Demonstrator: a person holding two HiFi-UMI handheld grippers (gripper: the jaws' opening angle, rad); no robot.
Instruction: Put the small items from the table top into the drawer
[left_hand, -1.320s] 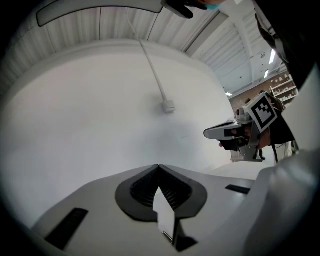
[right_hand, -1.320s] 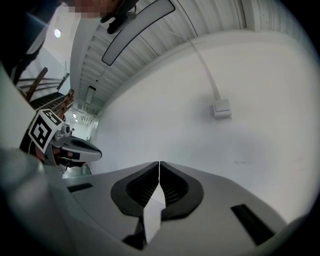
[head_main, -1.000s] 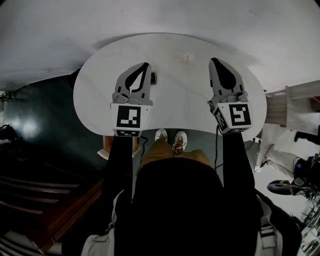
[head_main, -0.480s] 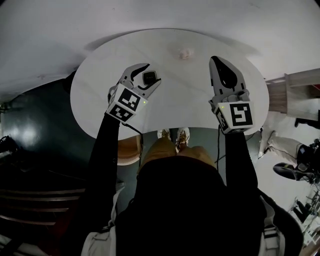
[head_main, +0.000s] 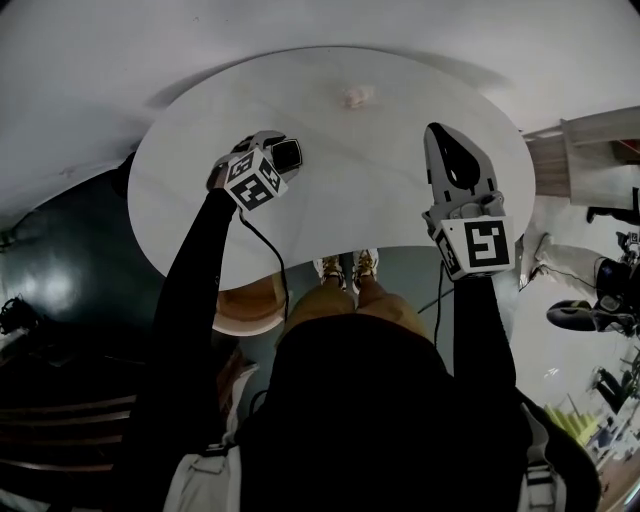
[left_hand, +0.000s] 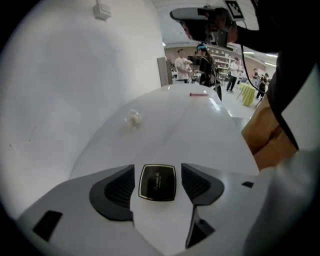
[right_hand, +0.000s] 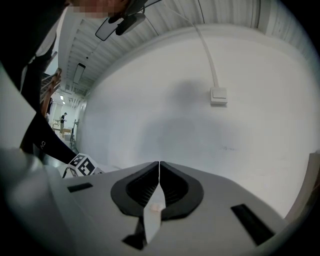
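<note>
A black square compact with a gold rim (left_hand: 157, 182) lies flat on the round white table (head_main: 200, 220). My left gripper (left_hand: 158, 172) points steeply down over it. Its jaws have just been opening and stand either side of the compact (head_main: 288, 156) with a gap at each pad. In the head view the left gripper (head_main: 281, 148) is at the table's left part. A small crumpled pale item (left_hand: 133, 118) lies farther on, also seen as the pale item (head_main: 356, 96). A thin red item (left_hand: 198, 93) rests near the table's far edge. My right gripper (head_main: 434, 130) hovers shut and empty, right gripper (right_hand: 159, 165) facing the wall.
A wooden shelf unit (head_main: 590, 190) stands right of the table. A round stool (head_main: 245, 305) sits under the table's near edge. The white wall carries a switch (right_hand: 218, 96). Several people (left_hand: 205, 62) stand far off in the room.
My left gripper has dropped to the table top, tipped downward, rolled and opened round the black compact. The right gripper has stayed nearly in place, shut.
</note>
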